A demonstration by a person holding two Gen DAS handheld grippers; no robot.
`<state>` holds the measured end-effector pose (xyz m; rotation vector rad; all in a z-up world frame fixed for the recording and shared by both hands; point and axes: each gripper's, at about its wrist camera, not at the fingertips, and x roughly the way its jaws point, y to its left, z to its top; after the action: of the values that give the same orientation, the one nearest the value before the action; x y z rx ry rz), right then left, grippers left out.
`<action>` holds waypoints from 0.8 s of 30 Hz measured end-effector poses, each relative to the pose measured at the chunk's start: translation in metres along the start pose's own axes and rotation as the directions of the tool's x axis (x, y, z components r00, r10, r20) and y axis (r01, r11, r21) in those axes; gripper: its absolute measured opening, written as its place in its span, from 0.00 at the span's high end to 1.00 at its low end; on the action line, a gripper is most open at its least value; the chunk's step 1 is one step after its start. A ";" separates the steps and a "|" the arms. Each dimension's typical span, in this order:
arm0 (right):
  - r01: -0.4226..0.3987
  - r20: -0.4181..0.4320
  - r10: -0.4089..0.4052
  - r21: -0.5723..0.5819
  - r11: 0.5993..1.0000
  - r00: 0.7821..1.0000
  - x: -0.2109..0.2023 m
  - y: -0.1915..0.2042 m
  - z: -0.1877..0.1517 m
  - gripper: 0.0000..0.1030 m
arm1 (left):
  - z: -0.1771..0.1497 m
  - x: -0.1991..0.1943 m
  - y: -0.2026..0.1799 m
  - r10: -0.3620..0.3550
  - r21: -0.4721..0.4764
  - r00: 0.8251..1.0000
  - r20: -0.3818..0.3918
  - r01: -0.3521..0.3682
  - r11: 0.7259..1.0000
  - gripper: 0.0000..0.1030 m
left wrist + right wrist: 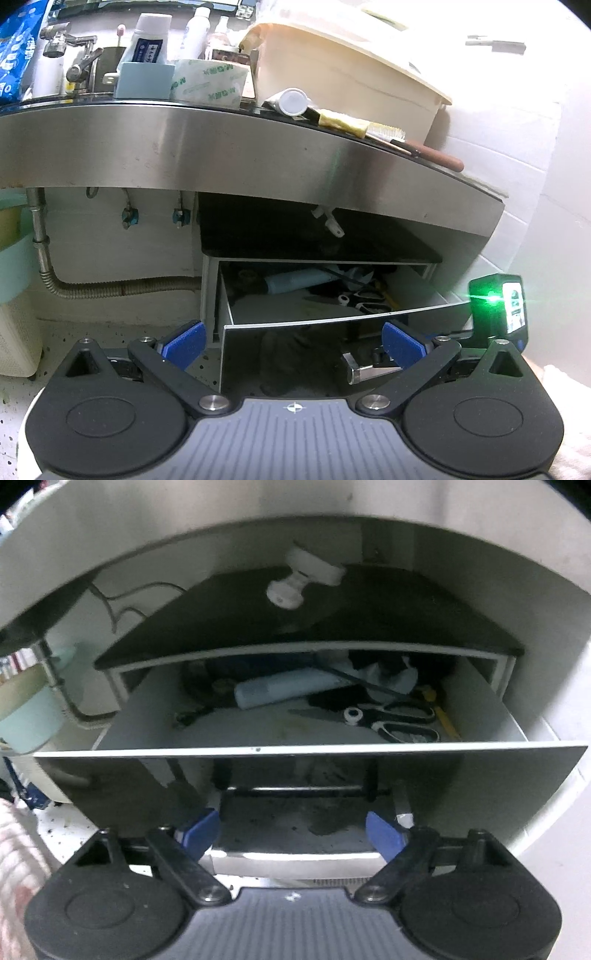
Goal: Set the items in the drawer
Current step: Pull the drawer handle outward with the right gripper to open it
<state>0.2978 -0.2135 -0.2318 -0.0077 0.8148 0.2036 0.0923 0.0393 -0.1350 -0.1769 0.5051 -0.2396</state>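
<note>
Looks like the opening step is as good as done, with the loading not yet begun. Shows the drawer (295, 749) pulled well out, already holding scissors (399, 716) toward its right side and a pale blue bottle (288, 692) lying across its back. Keeps the right gripper (291, 830) low in front of the drawer, fingers spread wide, the chrome handle (295, 860) lying between the blue pads; cannot tell whether the pads touch the handle's ends, though reads as no firm hold. Holds the left gripper (293, 343) in front of the drawer too, fingers apart and empty. Leaves the likely items well above the drawer, on the counter (221, 147): a brush (384, 130) and a white-capped tube (293, 103) above its right half, a tape roll (207, 79) above and left of it. Calls next, probably, for lifting one gripper clear of the drawer front, reaching up over the counter edge, closing on one item, and bringing it down into the bare patch at the drawer's front left. Needs care not to knock the drawer shut.
</note>
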 end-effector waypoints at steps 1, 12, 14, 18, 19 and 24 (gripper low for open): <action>0.006 -0.010 -0.006 0.006 1.000 1.000 0.004 0.001 0.000 0.17 | 0.000 -0.001 0.001 0.002 -0.005 1.000 0.000 -0.002 1.000 0.00; 0.069 -0.023 -0.070 -0.031 0.997 0.997 0.019 0.013 -0.004 0.12 | -0.001 0.002 0.003 0.024 -0.012 1.000 -0.012 -0.024 1.000 0.00; 0.075 -0.007 -0.075 -0.030 0.997 0.997 0.020 0.013 -0.007 0.11 | -0.001 0.003 0.002 0.016 -0.011 1.000 -0.014 -0.016 1.000 0.00; 0.075 -0.006 -0.075 -0.029 0.997 0.997 0.020 0.013 -0.008 0.11 | 0.000 0.002 0.000 0.010 0.006 1.000 -0.014 -0.010 1.000 0.00; 0.076 -0.009 -0.076 -0.027 0.997 0.997 0.021 0.013 -0.007 0.11 | 0.000 0.002 0.001 0.005 -0.001 1.000 -0.016 -0.005 1.000 0.00; 0.084 0.002 -0.084 -0.026 0.996 0.996 0.019 0.015 -0.010 0.11 | 0.003 0.003 0.005 -0.001 -0.014 0.999 -0.033 0.000 1.000 0.00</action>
<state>0.3005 -0.1964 -0.2516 -0.0660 0.8093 0.1351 0.0974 0.0436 -0.1352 -0.1871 0.5393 -0.2397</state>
